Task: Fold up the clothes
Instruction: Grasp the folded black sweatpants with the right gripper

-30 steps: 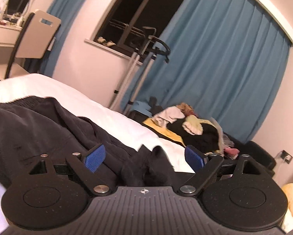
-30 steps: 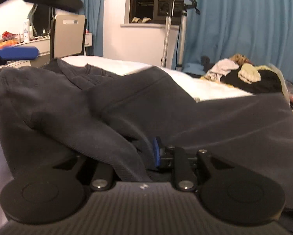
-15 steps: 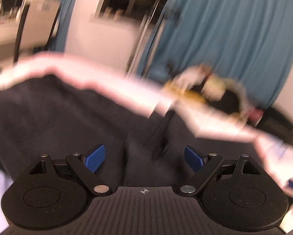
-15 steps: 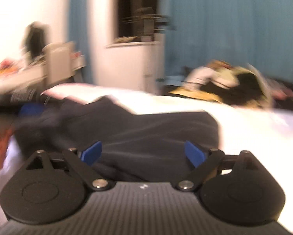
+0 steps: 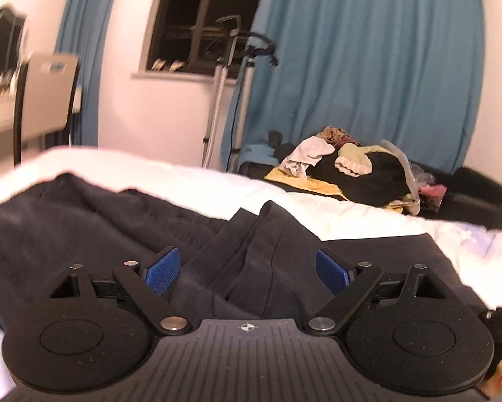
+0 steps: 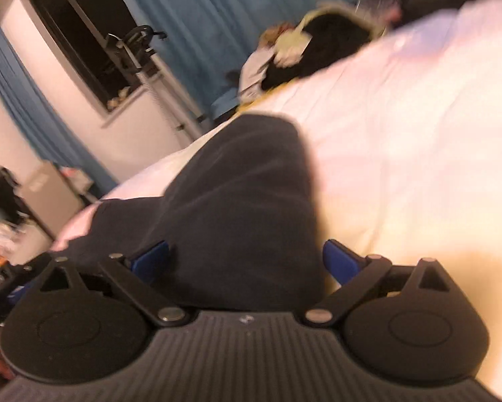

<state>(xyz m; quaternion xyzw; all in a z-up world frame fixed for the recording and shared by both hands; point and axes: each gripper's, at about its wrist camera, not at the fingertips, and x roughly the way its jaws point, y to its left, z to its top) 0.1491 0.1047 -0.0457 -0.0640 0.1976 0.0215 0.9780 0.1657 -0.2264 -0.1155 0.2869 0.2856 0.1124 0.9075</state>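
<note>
A: Left gripper [image 5: 246, 271]: jaws spread wide, blue pads [image 5: 162, 269] clear of the cloth. A raised fold of the dark garment [image 5: 267, 234] stands between them, rising toward twelve o'clock and touching neither pad.

B: And the garment's long axis, in that view?

A: It runs roughly nine to three across the white bed [image 5: 368, 217], the bulk lying toward nine and ten o'clock. Beyond it, at one o'clock, a heap of mixed clothes [image 5: 351, 171]; farther still, blue curtains [image 5: 368, 67] and a dark window [image 5: 197, 23].

B: Right gripper [image 6: 244, 258]?

A: Jaws opening, near full width. The same dark garment [image 6: 247, 201] lies between them as a broad strip, its long axis running from six toward twelve o'clock and ending in a rounded edge. The picture is blurred, so contact with the pads cannot be confirmed; no grip is visible.

B: Beyond it?

A: Bare white bedding [image 6: 401, 150] from one to four o'clock; the clothes heap [image 6: 311, 43] at one; the window [image 6: 83, 43] at ten.
</note>
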